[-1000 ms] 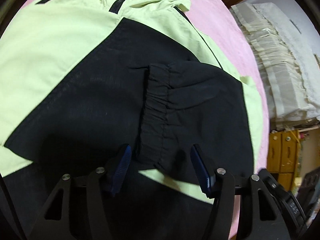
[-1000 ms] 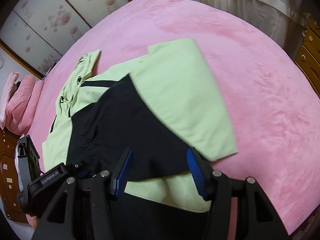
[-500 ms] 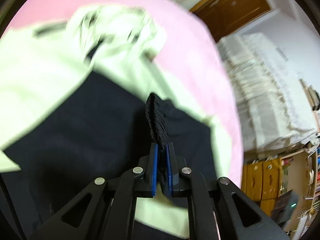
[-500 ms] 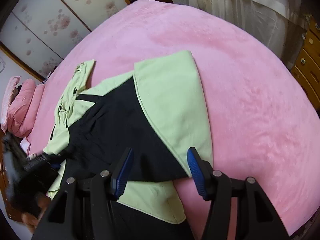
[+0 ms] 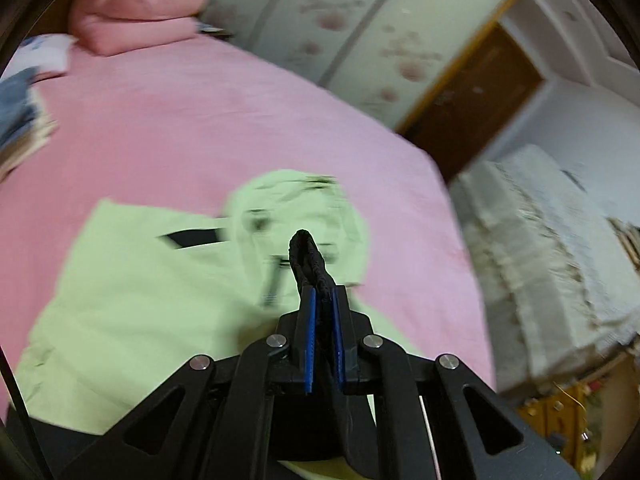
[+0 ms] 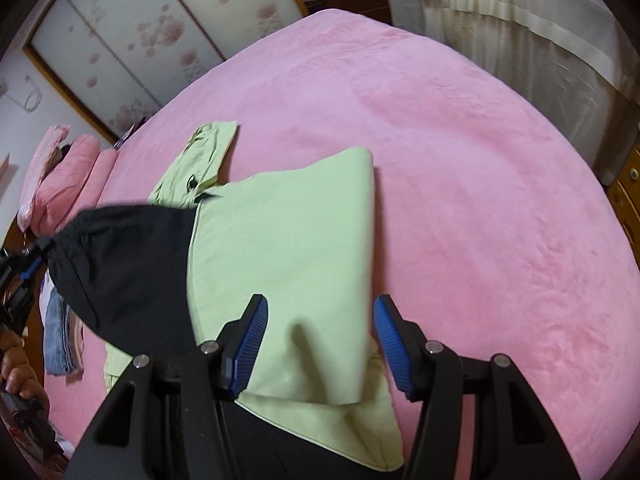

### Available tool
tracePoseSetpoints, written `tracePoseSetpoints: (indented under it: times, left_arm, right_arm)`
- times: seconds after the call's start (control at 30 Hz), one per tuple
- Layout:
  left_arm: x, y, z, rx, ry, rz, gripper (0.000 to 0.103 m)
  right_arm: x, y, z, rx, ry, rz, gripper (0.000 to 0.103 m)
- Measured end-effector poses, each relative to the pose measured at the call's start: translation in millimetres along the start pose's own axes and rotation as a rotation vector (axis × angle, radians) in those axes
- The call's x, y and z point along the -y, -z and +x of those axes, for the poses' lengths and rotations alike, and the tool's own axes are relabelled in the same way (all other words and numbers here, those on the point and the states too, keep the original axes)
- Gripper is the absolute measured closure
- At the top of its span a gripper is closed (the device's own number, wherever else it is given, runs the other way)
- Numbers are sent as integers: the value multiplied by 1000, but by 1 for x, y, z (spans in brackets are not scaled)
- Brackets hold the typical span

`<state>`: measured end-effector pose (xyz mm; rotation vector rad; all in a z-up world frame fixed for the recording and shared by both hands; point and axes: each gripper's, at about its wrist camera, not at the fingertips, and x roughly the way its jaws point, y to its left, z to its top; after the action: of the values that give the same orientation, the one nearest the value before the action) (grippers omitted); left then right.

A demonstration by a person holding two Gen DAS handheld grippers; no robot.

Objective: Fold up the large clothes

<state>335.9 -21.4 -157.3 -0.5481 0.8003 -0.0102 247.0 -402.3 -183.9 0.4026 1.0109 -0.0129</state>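
While the left-wrist view is smeared by motion blur, the left gripper [image 5: 323, 312] is plainly seen at lower centre of the frame with its blue pads [image 5: 309, 344] drawn nearly together, pinching the black cuff [image 5: 307, 260] of a sleeve. The gathered cuff stands up out of the closed fingers toward frame centre.

In the right-wrist view the black sleeve [image 6: 128, 268] is lifted clear of the bed and stretches from the garment toward the left edge of the frame, where the left gripper [image 6: 34, 258] grips its end. A bare hand [image 6: 16, 368] shows at the lower left edge, holding the gripper's handle.

The jacket [image 6: 288, 248], pale green with black sections, lies on the pink bed cover [image 6: 500, 200] in the centre of the frame. One green panel is folded over on top of the body; its hood [image 6: 200, 160] points toward the upper left. In the left-wrist view the jacket [image 5: 140, 300] fills the lower left, hood [image 5: 292, 208] at centre.

The right gripper [image 6: 318, 344] sits at lower centre of its frame, fingers spread wide, holding nothing. Its blue pads [image 6: 250, 344] flank the near end of the folded green panel; whether they touch the cloth cannot be told.

Pink pillows [image 6: 56, 176] lie at the left edge, a wardrobe with flowered panels [image 6: 168, 32] at upper left, and pale curtains [image 6: 520, 20] at upper right.
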Motion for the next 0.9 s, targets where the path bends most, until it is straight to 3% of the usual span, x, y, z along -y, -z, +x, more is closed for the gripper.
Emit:
tracePoseSetpoints:
  times: [0.23, 0.37, 0.43, 0.5, 0.57, 0.67, 0.73, 0.9]
  left_arm:
    - [-86, 33, 44, -94, -302, 14, 97]
    - [-130, 44, 64, -135, -395, -39, 97]
    - [-145, 44, 70, -151, -421, -81, 96]
    - [-156, 45, 70, -142, -470, -88, 99]
    - [-162, 44, 69, -131, -570, -63, 99]
    - [-176, 43, 65, -172, -551, -135, 99]
    - [-170, 45, 53, -155, -469, -141, 99]
    - [-118, 57, 46, -165, -271, 15, 96]
  right_arm:
    - [-10, 10, 38, -82, -52, 1, 47]
    - [-26, 15, 51, -92, -104, -34, 48]
    - [-34, 21, 59, -104, -175, -42, 60]
    - [-45, 30, 77, -160, -262, -58, 88]
    - [-57, 40, 100, -244, -259, -80, 98]
    - [-72, 51, 122, -307, -292, -116, 98]
    - [-77, 53, 125, -304, -291, -133, 98]
    - [-78, 52, 125, -309, -282, -137, 98]
